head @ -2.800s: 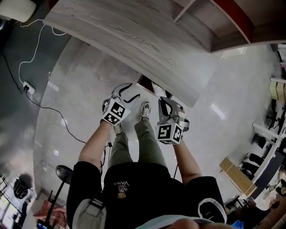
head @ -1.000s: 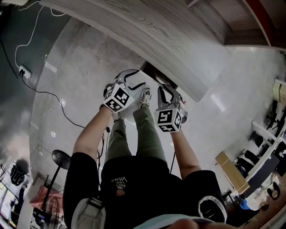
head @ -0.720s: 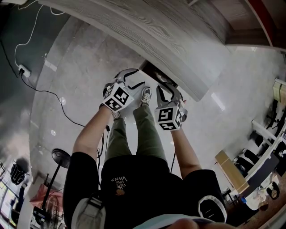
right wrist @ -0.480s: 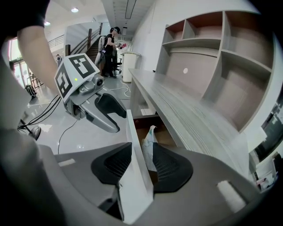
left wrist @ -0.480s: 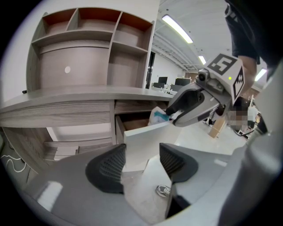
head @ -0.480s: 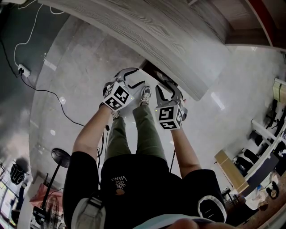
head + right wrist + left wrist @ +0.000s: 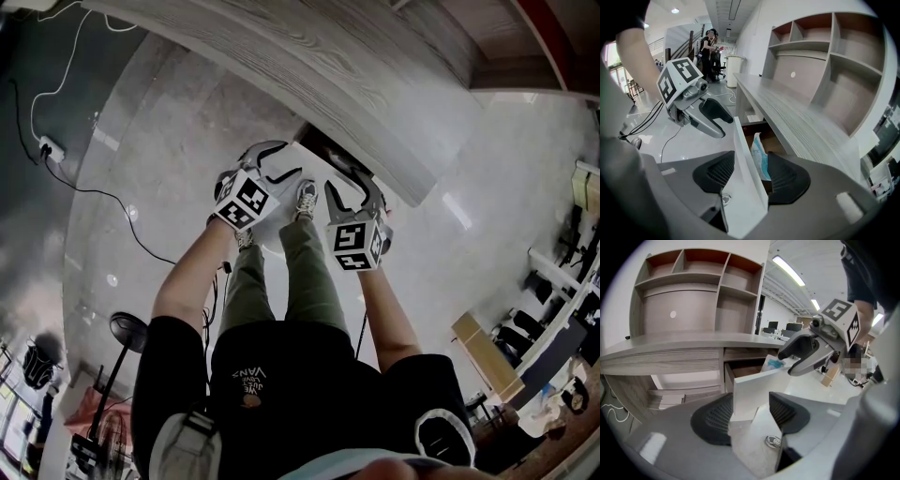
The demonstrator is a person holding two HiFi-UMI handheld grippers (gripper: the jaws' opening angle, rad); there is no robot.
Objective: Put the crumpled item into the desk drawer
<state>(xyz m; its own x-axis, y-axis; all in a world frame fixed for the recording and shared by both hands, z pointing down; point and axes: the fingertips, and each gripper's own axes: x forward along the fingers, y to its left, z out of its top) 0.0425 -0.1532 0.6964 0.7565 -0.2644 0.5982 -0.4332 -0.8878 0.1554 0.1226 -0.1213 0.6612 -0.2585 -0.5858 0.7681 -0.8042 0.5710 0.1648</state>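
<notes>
Standing at the grey wood-grain bench point(image 7: 328, 56), the person holds both tongs at the drawer point(image 7: 740, 159), which is open under the bench top with its white front panel facing the person. The crumpled item point(image 7: 758, 152), white with teal-blue patches, lies inside the drawer just behind that front panel; the left gripper view shows it peeking over the panel's top edge. The right tongs point(image 7: 751, 157) point steeply down over the drawer. Their jaws have just been opening and now stand wide apart, straddling the top edge of the front panel. The crumpled item sits close beside the right-hand pad point(image 7: 785, 176) and is partly hidden by it, but neither pad presses on it. The left tongs point(image 7: 751, 401) are also spread. A lower corner of the white front panel shows between their jaws, close against the left-hand pad point(image 7: 712, 420) and clear of the other; whether it touches that pad I cannot tell. Open shelves point(image 7: 825, 61) with reddish-brown back panels rise behind the bench. Below the left tongs, a grey shoe point(image 7: 772, 441) rests on the pale glossy floor point(image 7: 169, 187), and a thin cable point(image 7: 84, 192) trails across the floor to the person's left.
</notes>
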